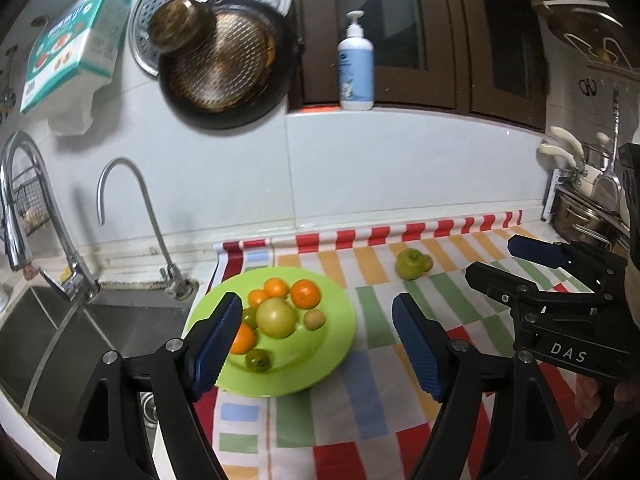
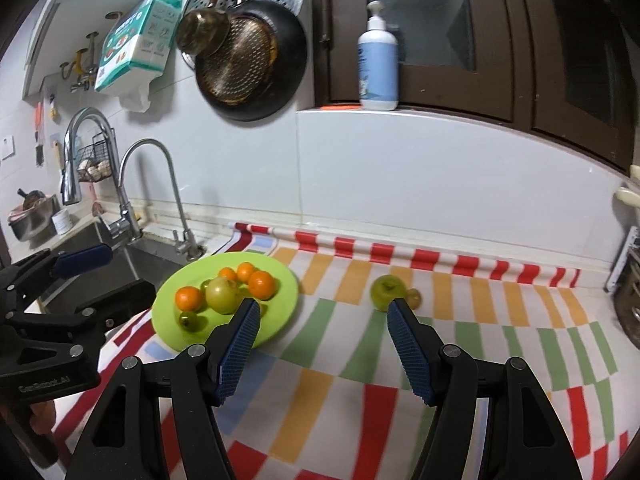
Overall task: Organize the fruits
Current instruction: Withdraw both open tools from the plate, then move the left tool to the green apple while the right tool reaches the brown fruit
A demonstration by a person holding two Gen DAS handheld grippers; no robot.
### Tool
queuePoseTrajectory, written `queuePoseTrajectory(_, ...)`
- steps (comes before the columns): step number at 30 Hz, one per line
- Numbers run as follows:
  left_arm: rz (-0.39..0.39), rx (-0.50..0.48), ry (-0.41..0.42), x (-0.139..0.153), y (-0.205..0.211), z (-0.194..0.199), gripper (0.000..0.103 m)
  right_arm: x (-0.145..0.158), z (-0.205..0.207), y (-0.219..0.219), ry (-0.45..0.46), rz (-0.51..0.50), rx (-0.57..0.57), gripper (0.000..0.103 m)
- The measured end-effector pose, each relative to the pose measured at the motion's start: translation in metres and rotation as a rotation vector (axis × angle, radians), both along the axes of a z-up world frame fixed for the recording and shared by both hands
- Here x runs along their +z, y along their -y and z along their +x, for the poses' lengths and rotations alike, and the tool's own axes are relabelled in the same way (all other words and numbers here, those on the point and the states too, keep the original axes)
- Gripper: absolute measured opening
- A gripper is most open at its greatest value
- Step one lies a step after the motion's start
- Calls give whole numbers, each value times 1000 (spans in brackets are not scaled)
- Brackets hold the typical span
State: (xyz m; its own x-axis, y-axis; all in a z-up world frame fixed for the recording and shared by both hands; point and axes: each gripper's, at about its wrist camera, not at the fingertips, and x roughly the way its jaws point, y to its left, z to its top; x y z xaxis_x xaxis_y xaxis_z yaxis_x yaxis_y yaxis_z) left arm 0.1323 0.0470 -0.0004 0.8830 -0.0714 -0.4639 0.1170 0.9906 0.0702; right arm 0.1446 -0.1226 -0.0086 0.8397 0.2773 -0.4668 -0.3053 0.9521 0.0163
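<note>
Approach: centre the empty, spread right tongs (image 2: pixel 322 326) over the green apple (image 2: pixel 387 290), avoiding its small neighbour (image 2: pixel 414 297), close gently, then carry it to the plate (image 2: pixel 280 320); left tongs (image 1: pixel 318 332) hang spread and empty.

Your right tool (image 2: pixel 320 316) hangs above the striped cloth (image 2: pixel 440 344) on the table, its jaws spread wide with nothing between them. Ahead, a green apple (image 2: pixel 387 290) sits on the cloth, well apart from the green plate (image 2: pixel 280 312) heaped with oranges (image 2: pixel 261 284). Your left tool (image 2: pixel 102 276) shows at the left edge, jaws apart.
</note>
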Motion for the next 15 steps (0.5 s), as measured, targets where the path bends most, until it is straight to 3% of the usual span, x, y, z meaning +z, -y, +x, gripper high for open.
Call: queuePoseTrajectory(15,48,-70,71,13,60,12,81,9,7,56,44,-67,-30,67)
